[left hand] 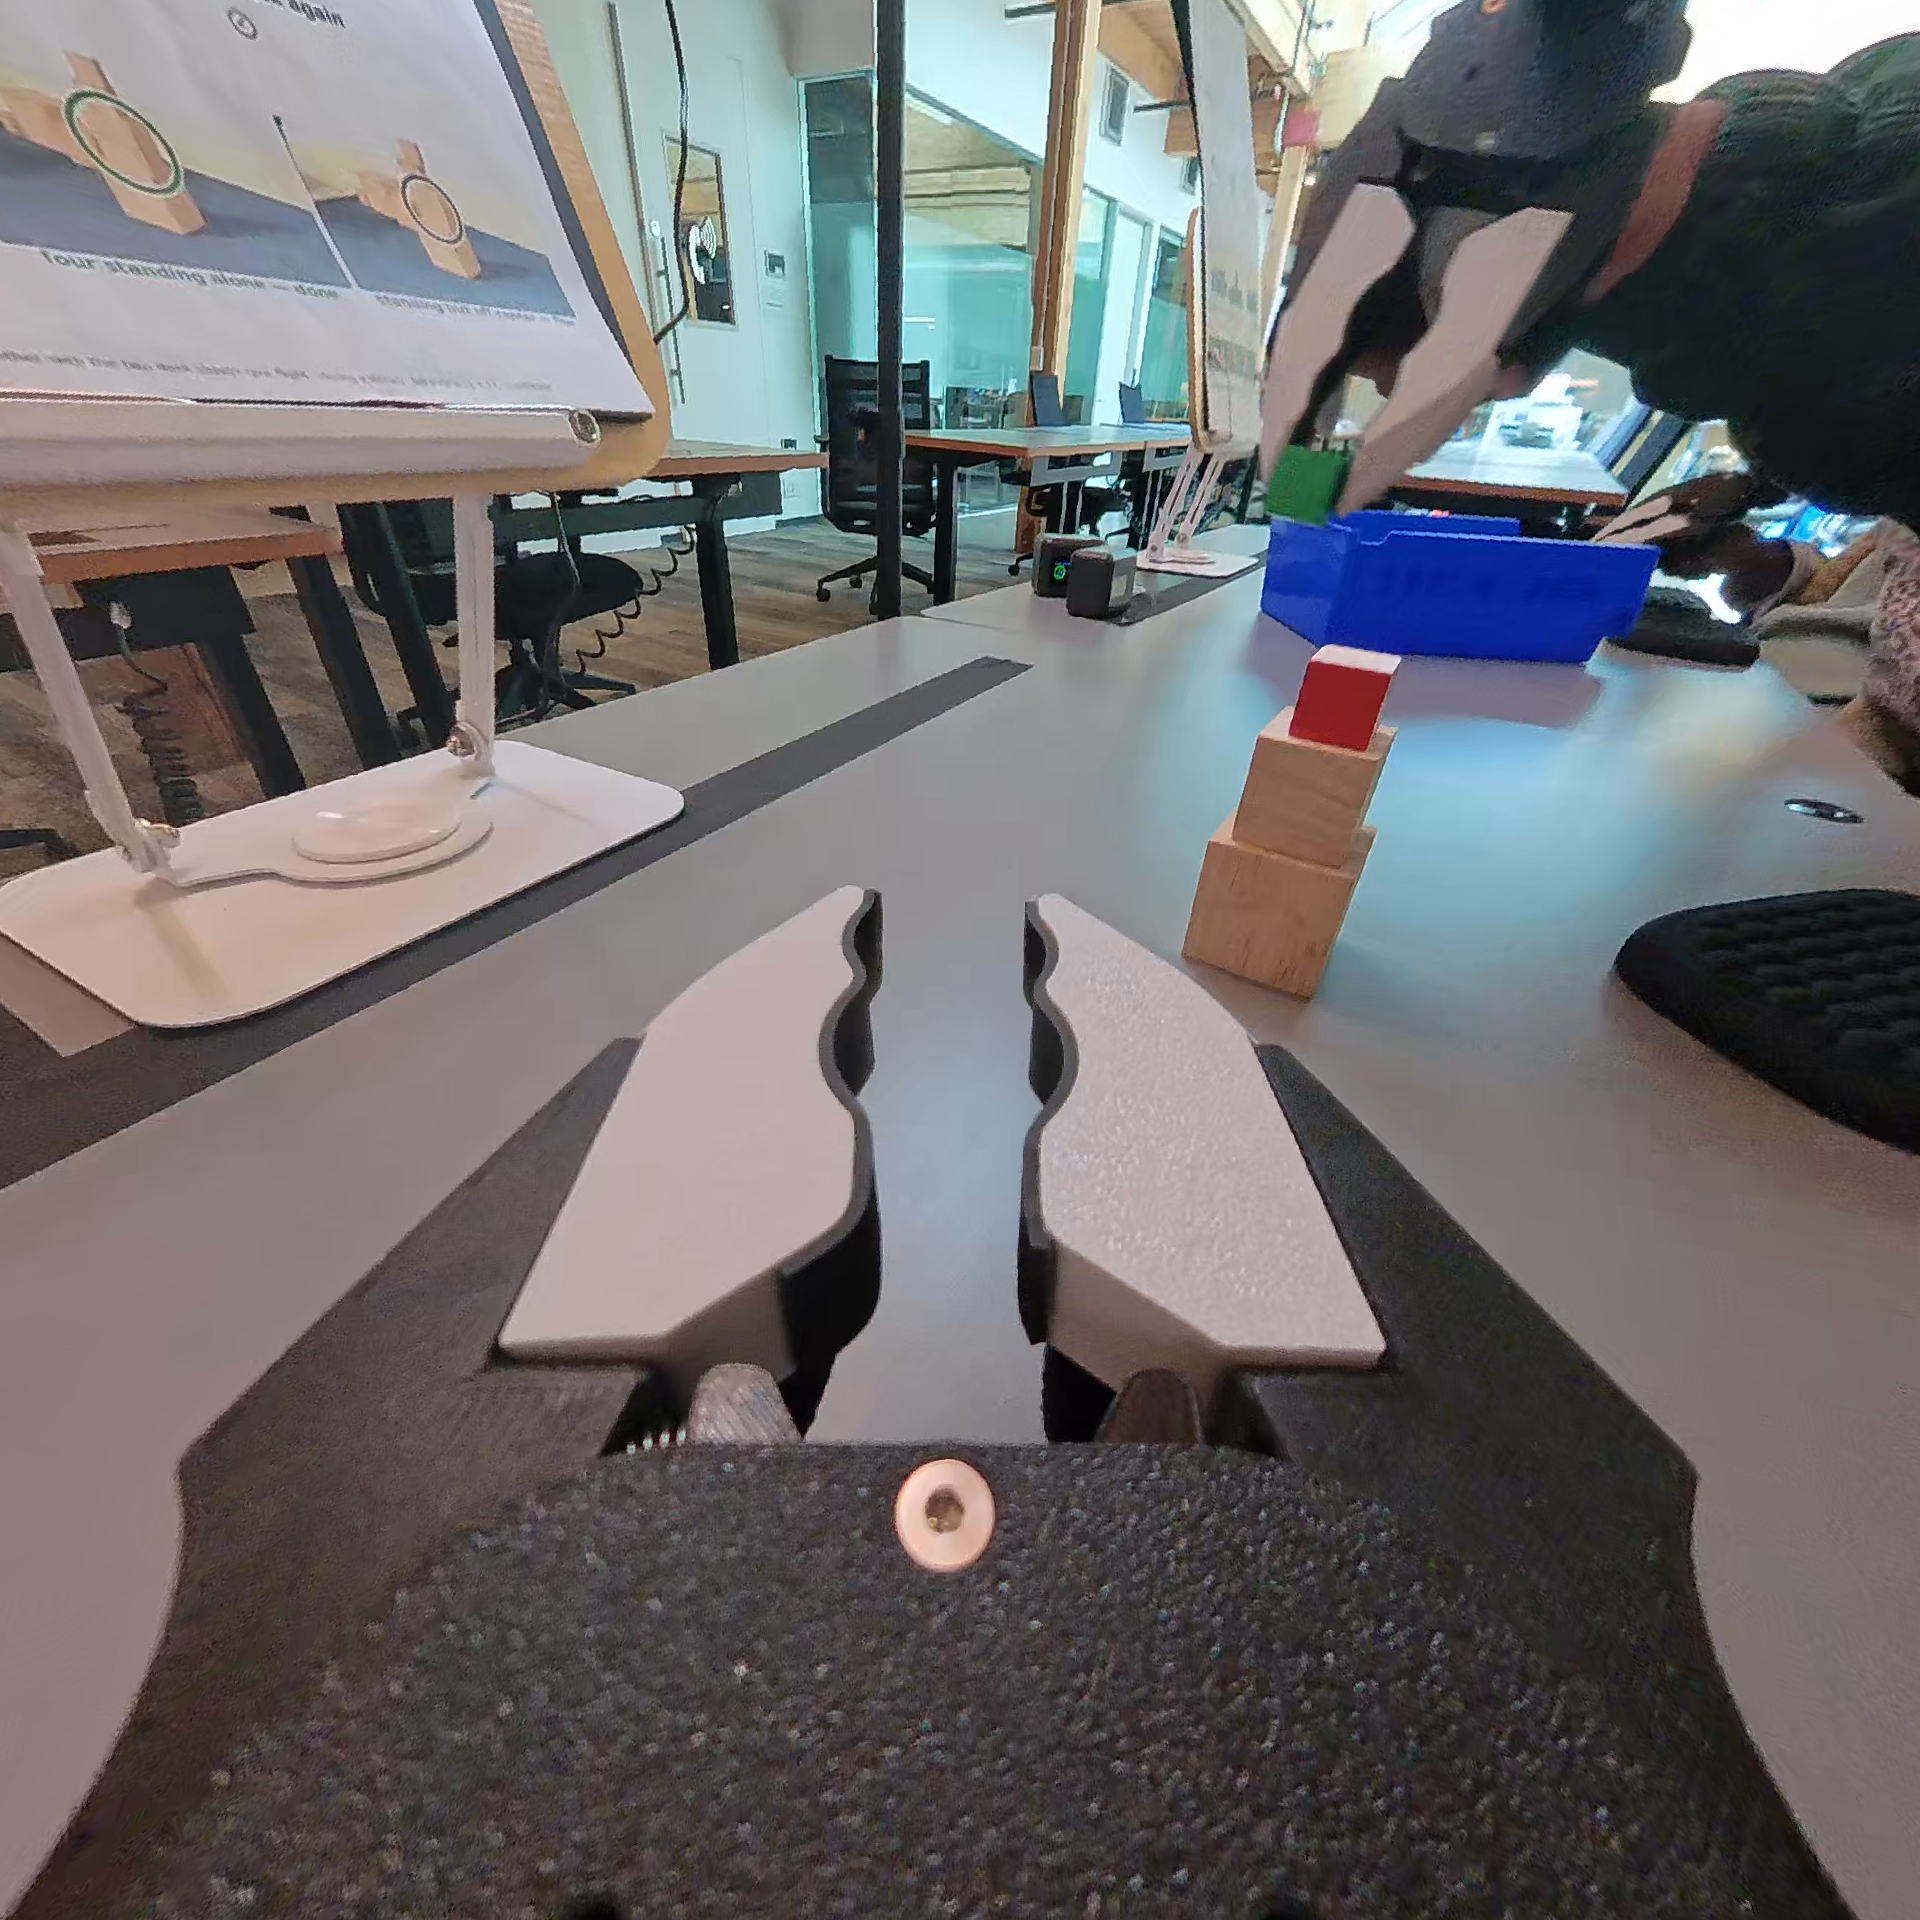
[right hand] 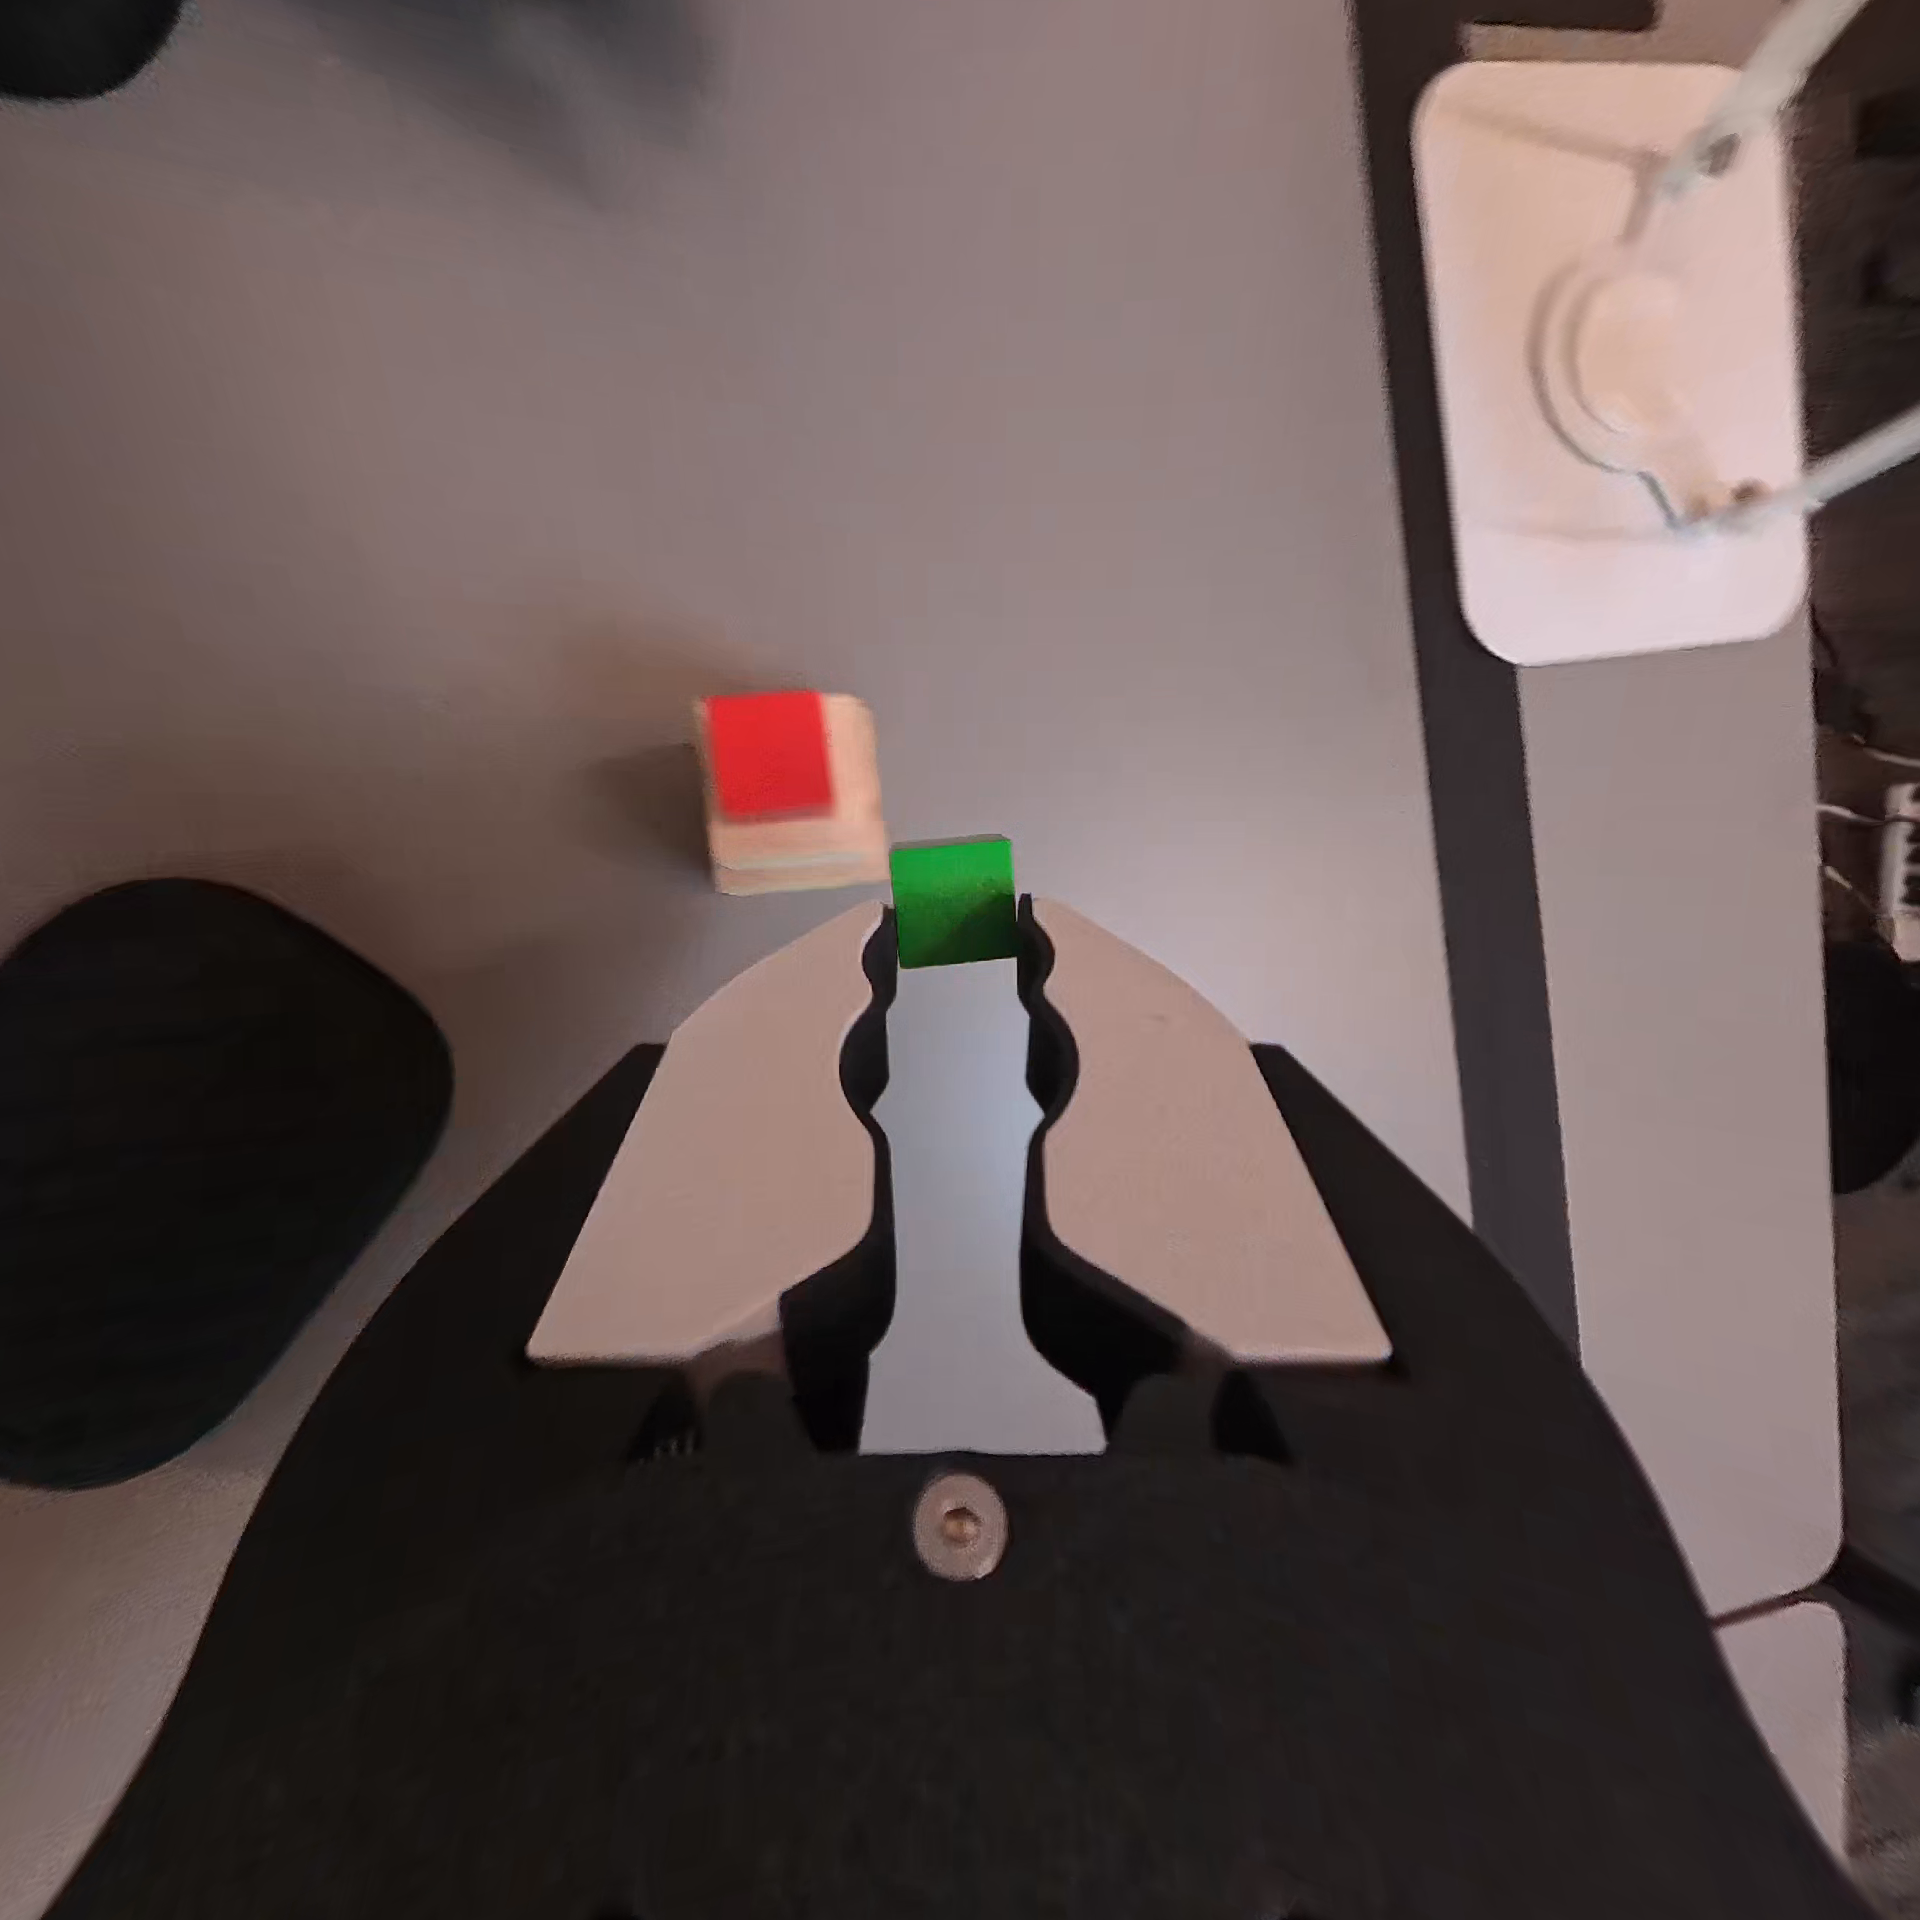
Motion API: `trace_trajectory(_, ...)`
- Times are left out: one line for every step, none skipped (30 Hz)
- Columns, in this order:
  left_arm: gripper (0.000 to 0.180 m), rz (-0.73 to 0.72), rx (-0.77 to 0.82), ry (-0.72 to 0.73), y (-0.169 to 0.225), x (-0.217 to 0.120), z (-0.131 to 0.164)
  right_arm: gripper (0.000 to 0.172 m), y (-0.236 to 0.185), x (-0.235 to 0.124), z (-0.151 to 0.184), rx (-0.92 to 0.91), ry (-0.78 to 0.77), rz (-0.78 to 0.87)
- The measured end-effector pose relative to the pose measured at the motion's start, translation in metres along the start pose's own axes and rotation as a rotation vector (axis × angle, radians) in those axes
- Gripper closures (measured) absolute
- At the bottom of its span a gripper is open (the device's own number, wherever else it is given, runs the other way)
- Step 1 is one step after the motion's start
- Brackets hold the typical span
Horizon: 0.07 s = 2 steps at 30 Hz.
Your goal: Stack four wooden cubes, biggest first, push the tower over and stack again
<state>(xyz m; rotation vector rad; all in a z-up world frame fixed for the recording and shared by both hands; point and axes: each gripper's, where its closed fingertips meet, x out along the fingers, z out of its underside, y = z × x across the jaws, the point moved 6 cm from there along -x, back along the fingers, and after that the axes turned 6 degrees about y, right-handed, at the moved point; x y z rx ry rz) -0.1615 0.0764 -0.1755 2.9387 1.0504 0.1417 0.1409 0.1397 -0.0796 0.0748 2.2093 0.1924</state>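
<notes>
Open office behind: desks, chairs, glass partitions. Grey table (left hand: 935,790), dark strip (left hand: 810,748) across. White stand base (left hand: 312,894), blue bin (left hand: 1455,603), black pad (left hand: 1787,1008). Block stack (left hand: 1299,831), red cube (left hand: 1345,698) on top. Right gripper (right hand: 954,914) aloft beside stack, pinching green cube (right hand: 951,902). Left gripper (left hand: 951,914) low over table, narrow gap, empty.

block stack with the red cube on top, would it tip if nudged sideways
Probably. The block stack is three loose cubes, offset from each other, so the red cube would likely slide off first. The wide wooden base block looks steadier; it would probably slide rather than roll.

the stacked blocks (right hand: 779,795) look motion-blurred; the black pad (left hand: 1787,1013) is cut off.
</notes>
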Motion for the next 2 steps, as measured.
trace_trajectory(0.155,0.0,-0.004,0.007,0.0003,-0.0005,-0.0015,0.15,-0.0103,0.0046,-0.0088,-0.024,-0.025,-0.014)
trace_trajectory(0.155,-0.001,0.0,0.012,0.0006,-0.0011,-0.0029,0.15,-0.0189,0.0096,-0.0155,-0.046,-0.045,-0.023)
